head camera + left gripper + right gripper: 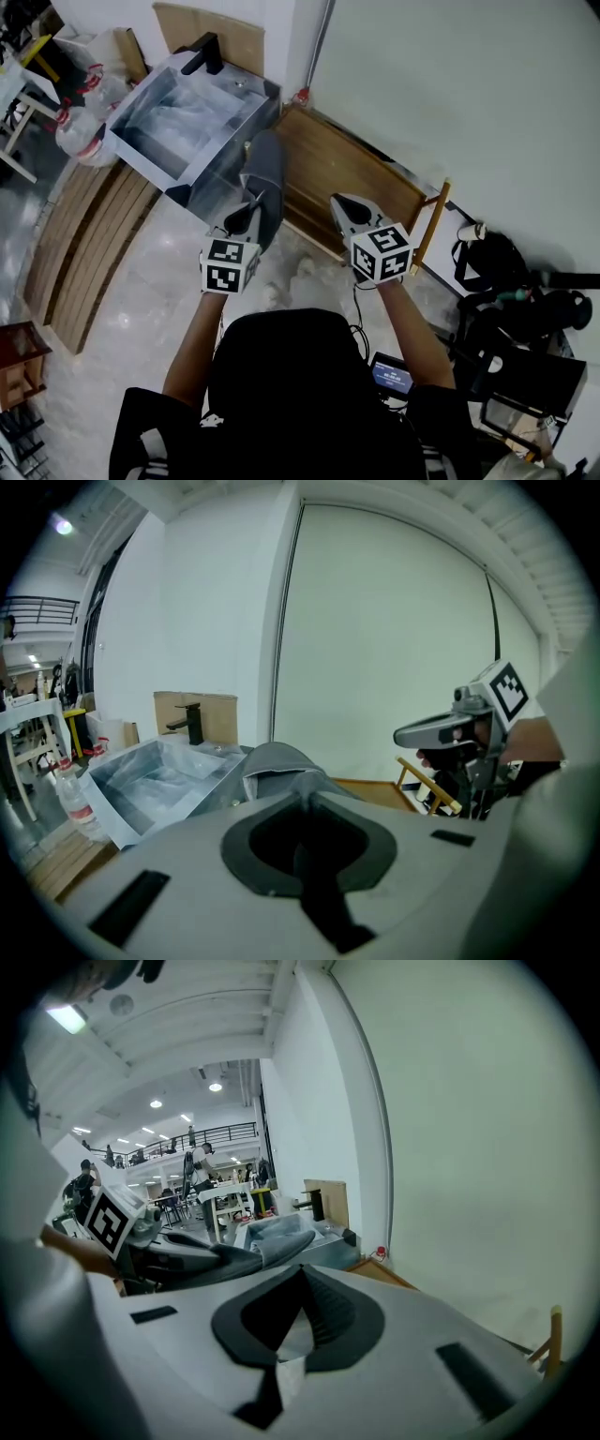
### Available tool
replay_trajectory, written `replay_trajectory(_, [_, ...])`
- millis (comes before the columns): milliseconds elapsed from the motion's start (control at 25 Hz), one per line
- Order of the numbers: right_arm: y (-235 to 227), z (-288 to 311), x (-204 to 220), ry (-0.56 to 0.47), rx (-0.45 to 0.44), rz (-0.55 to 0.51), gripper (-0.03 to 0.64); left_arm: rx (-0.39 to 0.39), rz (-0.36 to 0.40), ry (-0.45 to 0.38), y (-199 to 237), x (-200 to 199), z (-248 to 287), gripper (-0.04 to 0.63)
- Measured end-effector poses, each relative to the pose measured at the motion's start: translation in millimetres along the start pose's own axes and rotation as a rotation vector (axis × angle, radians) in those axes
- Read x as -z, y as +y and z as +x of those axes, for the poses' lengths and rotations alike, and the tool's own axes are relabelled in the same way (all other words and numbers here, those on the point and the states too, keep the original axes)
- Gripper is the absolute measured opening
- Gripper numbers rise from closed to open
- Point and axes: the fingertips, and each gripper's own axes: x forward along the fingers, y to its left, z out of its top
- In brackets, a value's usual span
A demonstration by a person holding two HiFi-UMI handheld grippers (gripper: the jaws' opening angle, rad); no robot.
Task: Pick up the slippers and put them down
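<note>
Head view, bottom of frame: the person's two forearms reach up-frame, one gripper in each hand.

Left gripper (247,216): jaws drawn almost fully together and clamped on the near end of a grey slipper (265,173). In the left gripper view the pads meet on a fold of the slipper's fabric at the jaw tips (303,797), and the slipper (277,761) humps up just beyond them. Its marker cube (229,264) sits left of centre.

Right gripper (345,208): jaw tips together, nothing between them. The right gripper view shows the two pads closing to a point (302,1274), with only a pale wedge of gap lower down. Seen from the left gripper view, it (424,731) reads as a flat closed beak at right of frame, carrying nothing. Its marker cube (382,251) sits right of centre. The two grippers are side by side and apart.

Slipper: held off the floor. In the head view its long axis runs nearly straight up-frame, leaning a little right, and its free end points at the top of the frame. In the right gripper view it (251,1252) lies close to level, free end toward frame right.

Beyond the free end, upper left in the head view: a sink basin (141,141) wrapped in clear plastic, with a black tap (204,54) on its far rim. Just right of it a wooden board (361,183) lies at the foot of the white wall (469,94). Wooden planks (80,248) lie on the pale floor at left; black bags (502,267) sit at right.
</note>
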Motion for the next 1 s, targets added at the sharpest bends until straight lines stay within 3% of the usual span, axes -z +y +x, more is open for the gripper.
replay_trajectory(440, [8,-13,-8,-0.027,0.008,-0.025,-0.009,-0.004,-0.030,-0.060,-3,-3,-17,0.017])
replay_trajectory(1000, [11,-70,8,-0.032,-0.024,-0.033,-0.009,-0.011,-0.055,-0.074,-68,-14,-49,0.017])
